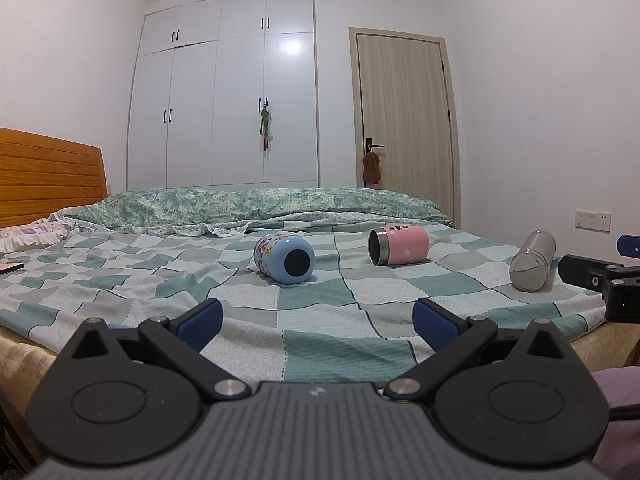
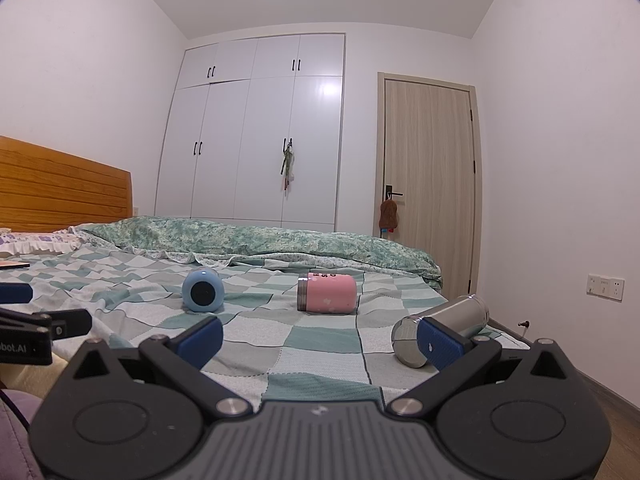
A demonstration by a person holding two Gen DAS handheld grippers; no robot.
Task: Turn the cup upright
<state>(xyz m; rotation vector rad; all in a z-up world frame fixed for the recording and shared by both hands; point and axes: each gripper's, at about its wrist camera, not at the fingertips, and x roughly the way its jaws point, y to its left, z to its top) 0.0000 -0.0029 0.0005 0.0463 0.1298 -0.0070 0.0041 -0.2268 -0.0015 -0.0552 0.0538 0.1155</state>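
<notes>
Three cups lie on their sides on the checked bedspread (image 1: 320, 312). A light blue patterned cup (image 1: 285, 257) lies at the middle, its base toward me; it also shows in the right wrist view (image 2: 202, 290). A pink cup (image 1: 398, 245) lies to its right, steel rim to the left, and shows in the right wrist view (image 2: 327, 293). A steel cup (image 1: 533, 261) lies at the far right, seen partly behind my right finger in the right wrist view (image 2: 460, 314). My left gripper (image 1: 318, 322) is open and empty, short of the cups. My right gripper (image 2: 320, 342) is open and empty.
A folded green floral quilt (image 1: 256, 204) lies across the back of the bed. A wooden headboard (image 1: 48, 172) and pillow are at the left. White wardrobe (image 1: 224, 96) and a door (image 1: 404, 112) stand behind. The right gripper shows at the right edge (image 1: 608, 284).
</notes>
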